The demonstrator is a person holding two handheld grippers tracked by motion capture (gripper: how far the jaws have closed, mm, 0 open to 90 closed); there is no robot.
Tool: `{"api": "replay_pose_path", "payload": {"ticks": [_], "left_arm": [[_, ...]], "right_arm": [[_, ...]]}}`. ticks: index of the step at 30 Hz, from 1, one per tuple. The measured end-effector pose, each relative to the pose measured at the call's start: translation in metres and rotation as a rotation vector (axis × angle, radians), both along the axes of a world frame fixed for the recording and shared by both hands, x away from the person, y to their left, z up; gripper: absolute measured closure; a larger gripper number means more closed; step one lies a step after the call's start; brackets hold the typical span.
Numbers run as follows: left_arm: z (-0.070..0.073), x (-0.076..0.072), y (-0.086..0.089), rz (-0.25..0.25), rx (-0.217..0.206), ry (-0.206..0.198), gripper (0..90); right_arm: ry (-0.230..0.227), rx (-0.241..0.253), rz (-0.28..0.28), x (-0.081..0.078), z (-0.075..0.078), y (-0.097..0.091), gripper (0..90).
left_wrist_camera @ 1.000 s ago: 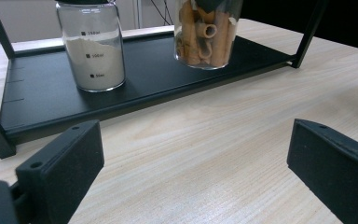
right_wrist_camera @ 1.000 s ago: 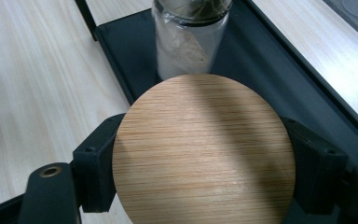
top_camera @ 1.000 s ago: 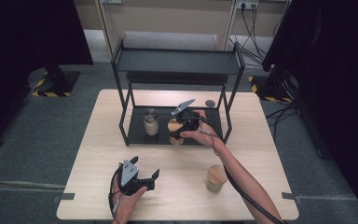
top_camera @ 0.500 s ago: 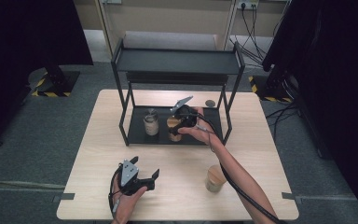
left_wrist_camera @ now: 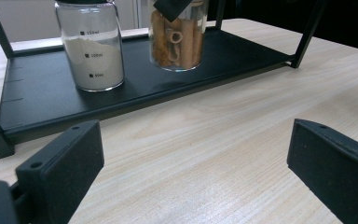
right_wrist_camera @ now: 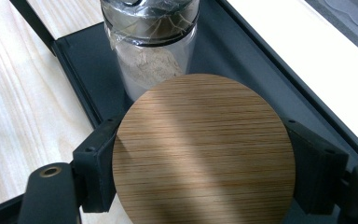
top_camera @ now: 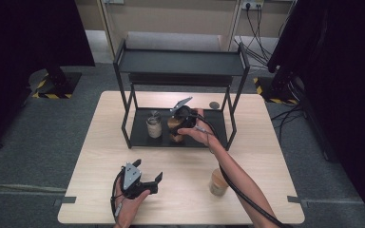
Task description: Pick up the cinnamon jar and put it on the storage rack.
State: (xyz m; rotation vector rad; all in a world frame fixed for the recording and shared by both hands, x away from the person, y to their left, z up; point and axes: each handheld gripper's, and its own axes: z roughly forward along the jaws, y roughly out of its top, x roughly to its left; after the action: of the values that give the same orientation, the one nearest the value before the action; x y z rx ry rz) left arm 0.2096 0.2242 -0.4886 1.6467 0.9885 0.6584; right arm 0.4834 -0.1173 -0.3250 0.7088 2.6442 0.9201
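Cinnamon jar [top_camera: 176,129] sits between the jaws of the right gripper [top_camera: 179,124], which grips it from above at the lid; in the right gripper view the round wooden lid [right_wrist_camera: 204,151] lies straight below the camera, with one black pad touching its rim on each side, so the jaws are closed on the jar and not drawn fully together. The jar stands upright on the black lower shelf [top_camera: 142,133] of the rack [top_camera: 180,61], or just above it; the left gripper view shows its glass base [left_wrist_camera: 177,44] very close to the shelf, but whether it touches cannot be told. Beyond the right gripper, just past the lid in its own view, stands a powder jar [right_wrist_camera: 150,51] with a clear wrapped top, near the cinnamon jar but apart from it, on the same shelf. The left gripper [top_camera: 140,183] is held low over the table [top_camera: 266,142], well apart from the rack and on the person's side of it, its jaws spread wide with nothing between them; bare wood shows between its two pads in the left gripper view, and the cinnamon jar is ahead of it, far beyond its tips. A third jar [top_camera: 217,181] with a wooden lid stands on the table beside the right forearm [top_camera: 237,175], off to the side of the left gripper.
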Motion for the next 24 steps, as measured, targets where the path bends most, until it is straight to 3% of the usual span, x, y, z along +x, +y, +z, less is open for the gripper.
{"api": "replay_pose_path", "payload": {"ticks": [24], "left_arm": [[0.000, 0.000, -0.001, -0.010, 0.006, -0.002, 3.2]], "right_arm": [[0.003, -0.011, -0.032, 0.008, -0.011, 0.016, 24.1]]}}
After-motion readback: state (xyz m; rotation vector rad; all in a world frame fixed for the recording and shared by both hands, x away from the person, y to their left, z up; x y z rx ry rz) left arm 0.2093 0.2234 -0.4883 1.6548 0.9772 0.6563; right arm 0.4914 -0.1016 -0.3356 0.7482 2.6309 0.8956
